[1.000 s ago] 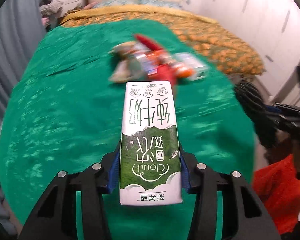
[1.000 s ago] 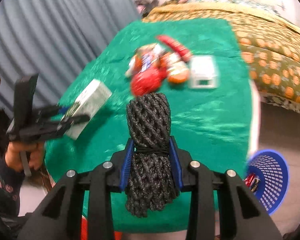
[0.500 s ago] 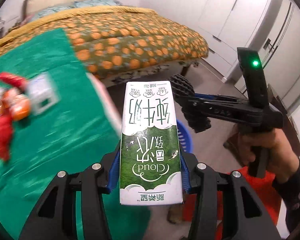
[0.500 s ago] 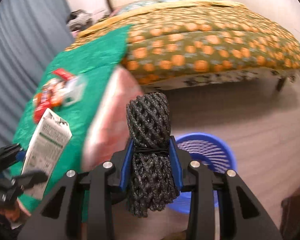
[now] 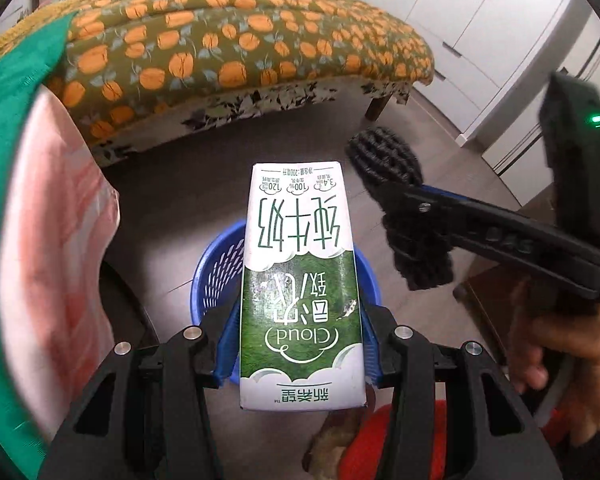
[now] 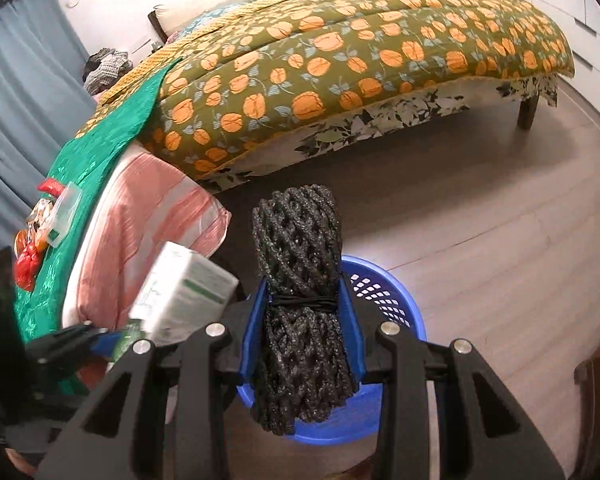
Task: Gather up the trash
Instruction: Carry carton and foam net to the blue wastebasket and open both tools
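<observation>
— Inspector: Floor (image 6: 500, 240) status?
— Assistant: Grey planks; a blue basket (image 6: 404, 312) stands on them, beside the bed leg (image 6: 527, 112).
— Inspector: The green cloth (image 6: 96, 160)?
— Assistant: It carries red wrappers (image 6: 26, 264) and a clear box (image 6: 64, 208), touching.

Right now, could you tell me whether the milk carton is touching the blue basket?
Apart: the right wrist view shows the milk carton held up, left of the blue basket.

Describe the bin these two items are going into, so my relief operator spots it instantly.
Start at the bed with the orange-flowered quilt; on the grey floor by its foot stands a round blue basket. It is the only blue thing on the floor, with slotted plastic walls, below both held items.
</observation>
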Demonstrator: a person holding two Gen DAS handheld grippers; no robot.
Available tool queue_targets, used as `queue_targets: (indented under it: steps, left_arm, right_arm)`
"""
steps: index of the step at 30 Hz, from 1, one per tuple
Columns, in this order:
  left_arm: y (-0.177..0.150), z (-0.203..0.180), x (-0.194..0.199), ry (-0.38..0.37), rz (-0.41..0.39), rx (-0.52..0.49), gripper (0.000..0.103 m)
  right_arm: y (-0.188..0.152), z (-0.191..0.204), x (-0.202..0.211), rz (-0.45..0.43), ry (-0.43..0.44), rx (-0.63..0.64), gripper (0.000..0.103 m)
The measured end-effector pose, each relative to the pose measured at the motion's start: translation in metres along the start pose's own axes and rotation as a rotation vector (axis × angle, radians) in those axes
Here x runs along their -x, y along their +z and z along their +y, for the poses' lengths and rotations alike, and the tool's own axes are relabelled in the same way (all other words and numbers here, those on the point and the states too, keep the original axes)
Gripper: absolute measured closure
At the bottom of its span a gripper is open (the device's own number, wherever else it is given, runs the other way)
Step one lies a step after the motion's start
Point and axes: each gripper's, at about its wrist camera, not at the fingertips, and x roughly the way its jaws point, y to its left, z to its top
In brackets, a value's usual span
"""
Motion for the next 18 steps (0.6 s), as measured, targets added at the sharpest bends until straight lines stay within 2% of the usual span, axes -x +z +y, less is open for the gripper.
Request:
queue_targets:
  steps: [4,6,7,11,16,18]
  left_arm:
    - [0.001,0.004,-0.022,0.002,0.006,0.021,0.051]
    - [0.001,0.007,-0.031,0.006,0.011,0.033,0.024]
    - [0.000,0.008,-0.036,0.013,0.006,0.042,0.023]
    - [0.001,0.007,-0.036,0.012,0.009,0.056,0.022]
    - [-0.001,-0.008,0.002,0.001,-0.057,0.013,0.018]
    - [-0.003,-0.014,0.024,-0.008,-0.093,-0.004,0.015]
  right_arm:
    - [0.002,-0.007,-0.003,-0.002,0.003,-0.017,0.066]
    - [0.003,-0.011,-0.006,0.005,0.002,-0.036,0.047]
    - [0.003,-0.013,-0.005,-0.002,0.004,-0.048,0.030]
    - [0.006,-0.017,0.006,-0.040,0.010,-0.064,0.030]
    - [0.013,-0.011,0.026,-0.121,-0.025,-0.045,0.029]
    - [0.014,-0.006,0.032,-0.154,-0.051,-0.028,0.022]
